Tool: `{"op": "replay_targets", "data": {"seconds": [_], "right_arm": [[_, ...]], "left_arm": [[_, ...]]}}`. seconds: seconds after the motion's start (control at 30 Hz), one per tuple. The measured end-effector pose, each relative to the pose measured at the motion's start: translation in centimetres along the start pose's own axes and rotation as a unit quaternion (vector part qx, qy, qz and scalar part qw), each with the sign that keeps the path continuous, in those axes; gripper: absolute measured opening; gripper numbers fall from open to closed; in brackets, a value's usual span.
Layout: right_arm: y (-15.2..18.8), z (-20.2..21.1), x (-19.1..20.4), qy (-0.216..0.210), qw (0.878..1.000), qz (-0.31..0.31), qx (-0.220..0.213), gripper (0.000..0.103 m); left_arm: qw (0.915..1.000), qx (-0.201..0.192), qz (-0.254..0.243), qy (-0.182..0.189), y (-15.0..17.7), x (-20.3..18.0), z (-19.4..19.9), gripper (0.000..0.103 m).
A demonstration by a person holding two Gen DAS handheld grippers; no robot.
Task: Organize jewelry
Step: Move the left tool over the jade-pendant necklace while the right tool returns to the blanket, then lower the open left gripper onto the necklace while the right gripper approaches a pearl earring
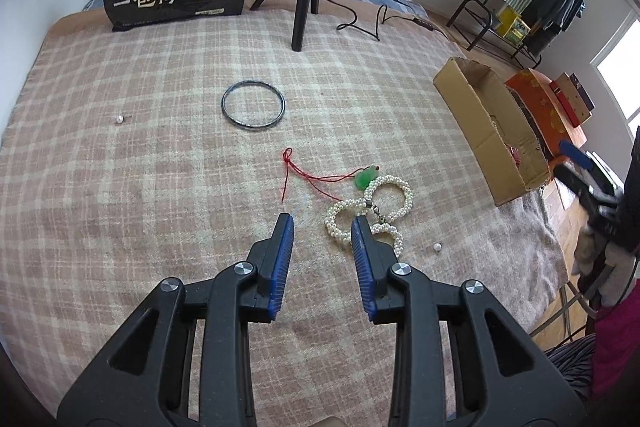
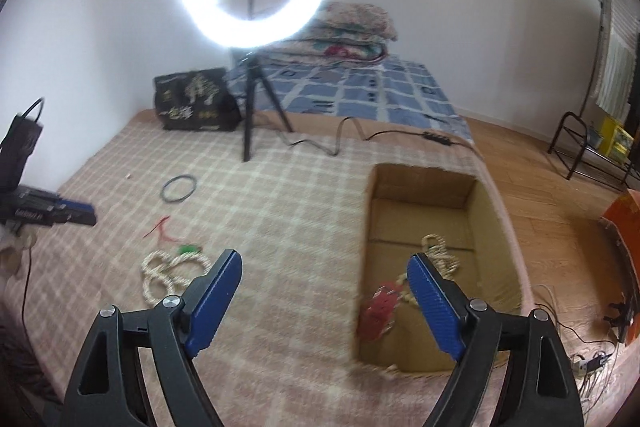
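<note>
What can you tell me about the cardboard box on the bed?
The cardboard box is plain brown, long and open-topped, with a flap folded down inside its far end. It sits flat on the checked blanket near the bed's edge, beside the wooden floor. Inside lie a cream beaded strand and a red ornament, blurred here. From the left wrist view its near corner looks torn and ragged. The open right gripper hangs just in front of it, not touching.
</note>
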State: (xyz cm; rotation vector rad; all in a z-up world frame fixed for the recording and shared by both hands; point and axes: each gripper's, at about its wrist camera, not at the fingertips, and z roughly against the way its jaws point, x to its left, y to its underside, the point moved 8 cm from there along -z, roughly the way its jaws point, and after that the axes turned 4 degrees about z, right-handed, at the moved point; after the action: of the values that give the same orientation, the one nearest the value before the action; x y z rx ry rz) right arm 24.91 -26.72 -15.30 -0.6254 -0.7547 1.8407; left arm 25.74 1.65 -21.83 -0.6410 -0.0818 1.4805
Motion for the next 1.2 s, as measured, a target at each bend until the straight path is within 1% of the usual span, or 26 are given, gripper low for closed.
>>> {"op": "replay_targets", "data": {"seconds": [0.13,0.27,0.4,0.5,0.53,0.6,0.77,0.9,0.93,0.97,1.0,1.03,1.07,1.2], "right_arm": [[1.7,-0.8,3.5,-0.033,0.999,0.027,0.020,0.086],[3.2,-1.5,5.9,-0.049,0.997,0.053,0.037,0.085],[4.4,-2.8,7.7,-0.067,0.994,0.067,0.058,0.079],[5.1,-3.6,8.7,-0.073,0.992,0.079,0.069,0.074],[5.3,-3.8,9.0,-0.074,0.991,0.083,0.071,0.074],[5.6,-4.1,9.4,-0.075,0.990,0.090,0.072,0.074],[6.2,-4.6,10.2,-0.082,0.988,0.105,0.075,0.074],[6.7,-5.3,10.6,-0.096,0.986,0.105,0.085,0.074],[6.9,-5.5,10.7,-0.099,0.986,0.105,0.089,0.074],[7.1,-5.6,10.8,-0.102,0.985,0.107,0.091,0.074],[7.2,-5.7,10.9,-0.104,0.984,0.109,0.093,0.074],[7.3,-5.8,11.0,-0.104,0.984,0.110,0.096,0.075],[7.4,-5.9,11.0,-0.104,0.983,0.111,0.098,0.076],[7.9,-6.4,11.0,-0.108,0.982,0.112,0.109,0.078]], "left_arm": [[0.9998,0.018,0.000,0.006,0.8,-0.4,-1.0,0.029],[0.9992,0.040,0.007,0.007,1.6,-0.8,-2.7,0.029],[0.9988,0.049,-0.002,-0.007,1.8,-1.1,-4.2,0.029],[0.9987,0.044,-0.010,-0.025,1.5,-1.1,-5.1,0.029],[0.9985,0.041,-0.016,-0.034,1.5,-1.2,-5.4,0.029],[0.9980,0.040,-0.028,-0.040,1.6,-1.5,-5.8,0.029],[0.9967,0.052,-0.052,-0.034,2.6,-2.6,-6.9,0.029],[0.9941,0.062,-0.083,-0.034,3.5,-3.8,-7.6,0.029],[0.9929,0.061,-0.094,-0.039,3.7,-4.1,-7.7,0.031],[0.9917,0.060,-0.106,-0.043,3.8,-4.4,-7.8,0.034],[0.9903,0.057,-0.118,-0.046,4.0,-4.7,-7.8,0.043],[0.9894,0.055,-0.126,-0.047,4.0,-4.9,-7.8,0.050],[0.9880,0.053,-0.137,-0.049,4.1,-5.2,-7.9,0.053],[0.9823,0.054,-0.169,-0.059,4.4,-6.0,-8.4,0.055]]}}
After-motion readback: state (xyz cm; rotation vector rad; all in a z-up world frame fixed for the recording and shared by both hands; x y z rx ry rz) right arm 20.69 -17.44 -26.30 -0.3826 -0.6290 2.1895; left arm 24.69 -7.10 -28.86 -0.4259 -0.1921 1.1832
